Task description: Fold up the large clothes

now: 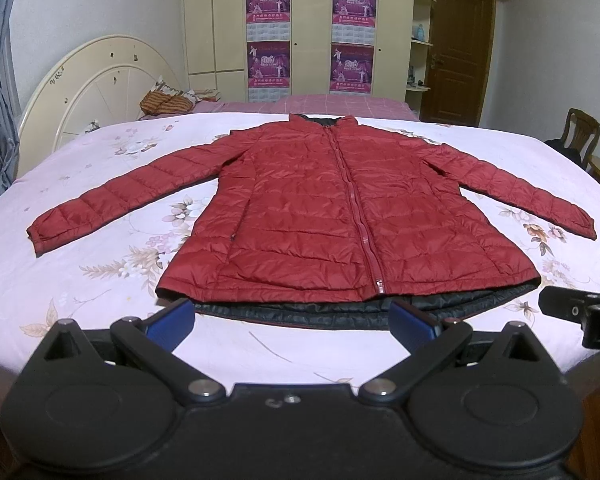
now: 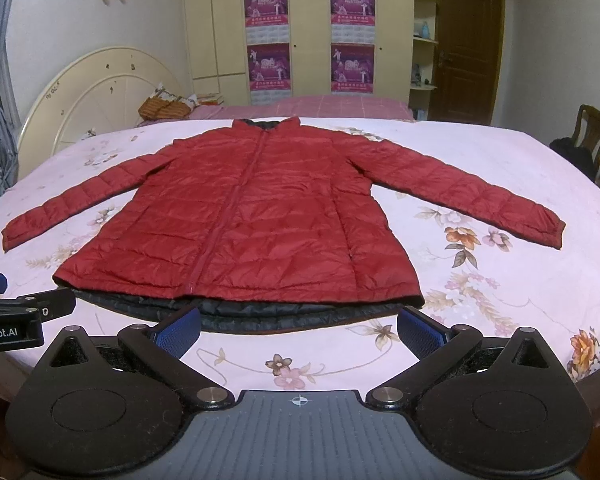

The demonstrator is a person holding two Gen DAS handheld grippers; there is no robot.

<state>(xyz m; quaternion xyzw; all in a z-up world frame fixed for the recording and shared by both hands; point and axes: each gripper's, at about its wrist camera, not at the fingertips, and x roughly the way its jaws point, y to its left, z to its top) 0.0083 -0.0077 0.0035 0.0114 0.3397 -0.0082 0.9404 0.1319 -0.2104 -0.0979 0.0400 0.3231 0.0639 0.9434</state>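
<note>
A red quilted jacket lies flat and zipped on the bed, sleeves spread out to both sides, collar toward the far side. Its dark lining shows below the hem. My left gripper is open just short of the hem, holding nothing. My right gripper is also open in front of the hem, nothing between its blue pads. The right gripper's tip shows at the right edge of the left wrist view, and the left gripper's tip at the left edge of the right wrist view.
The bed has a pink floral sheet and a cream round headboard on the left. A striped bag sits at the far side. Wardrobes with posters, a brown door and a wooden chair stand behind.
</note>
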